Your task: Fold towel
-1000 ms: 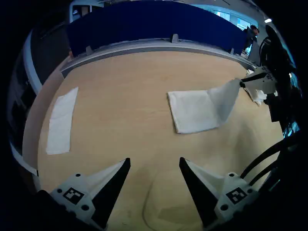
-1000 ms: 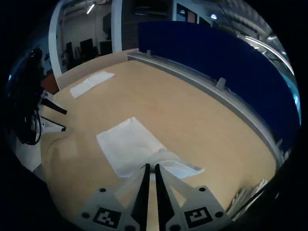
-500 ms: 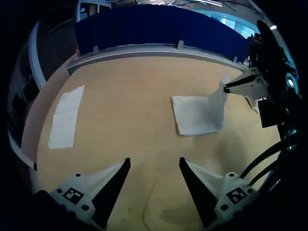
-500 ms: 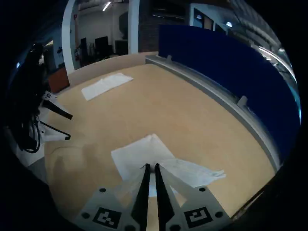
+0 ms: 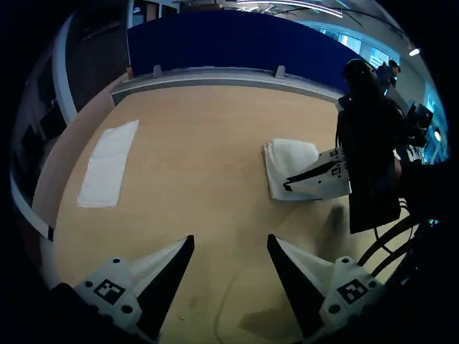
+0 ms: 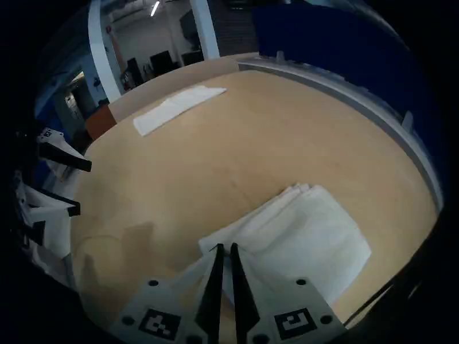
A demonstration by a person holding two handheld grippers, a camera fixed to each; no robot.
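Under and ahead of both grippers, pale wooden table [image 5: 195, 114]. Runs out to a long blue divider [image 5: 241, 40] along its far edge, well beyond the fingertips.

To the right of the left gripper [image 5: 229, 236], dark figure of a person [image 5: 370, 149]. Stands at the table's right side, blocks the far right corner from the left gripper view and carries the right gripper [image 5: 287, 184] out in front. Black cables [image 5: 396, 235] below, crossing the lower right.

Ahead and right of the left gripper, towel [image 5: 290, 163]. Lies on the table as a thick folded pad, layers showing stacked along its far edge in the right gripper view. Sits directly under and ahead of the right gripper's tips, spreading off to their right.

Far off to the left of the left gripper, second towel [image 5: 109, 163]. Lies flat as a long narrow strip near the table edge, well apart from the folded one.

Right gripper: fingers pressed almost together, pinching the near edge of the towel, tips low against the cloth.

Left gripper: fingers spread wide, holding nothing, above bare wood, well short of the towel.
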